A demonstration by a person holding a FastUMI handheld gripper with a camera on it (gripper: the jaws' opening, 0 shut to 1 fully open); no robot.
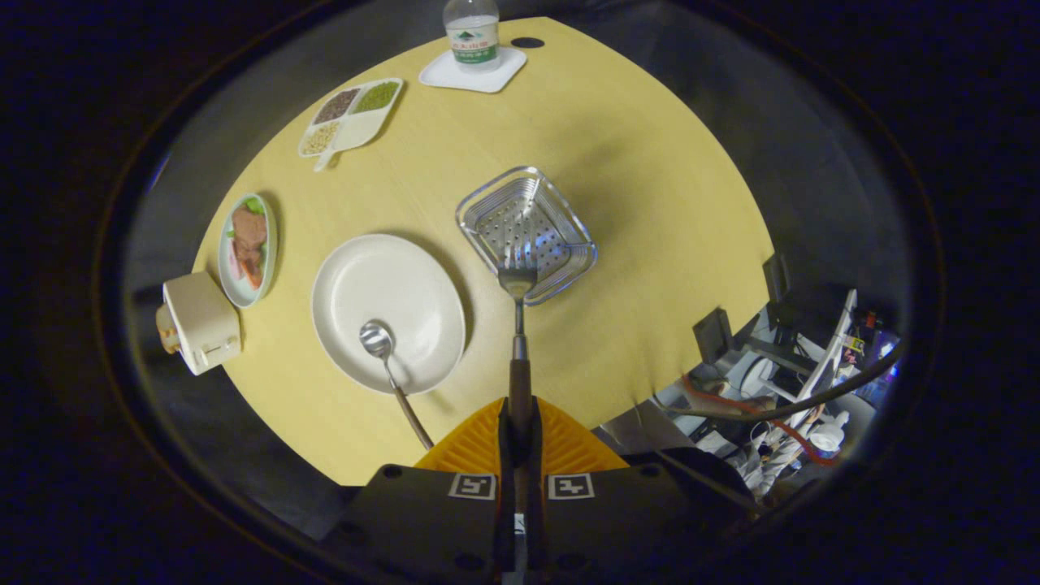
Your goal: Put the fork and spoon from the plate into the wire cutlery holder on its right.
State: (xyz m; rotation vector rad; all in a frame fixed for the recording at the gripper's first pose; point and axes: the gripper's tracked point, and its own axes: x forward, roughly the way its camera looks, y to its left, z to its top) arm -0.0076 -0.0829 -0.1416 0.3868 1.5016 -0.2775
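Note:
My gripper (520, 422) is shut on the fork (518, 325), both fingers pressing its brown handle. The fork points straight ahead, and its tines hang over the near rim of the metal cutlery holder (561, 223). That holder is a square, perforated basket with nothing inside. Left of the fork sits the round white plate (406, 284). The spoon (388, 361) lies with its bowl on the plate's near part and its handle running off the rim toward me. I look down on the yellow table (650, 203) from high above.
A toaster-like white box (199, 322) and a small dish of food (248, 248) stand left of the plate. A divided snack tray (349, 118) and a water bottle (471, 32) on a white coaster lie far ahead. Cables and clutter (780, 406) sit below the table's right edge.

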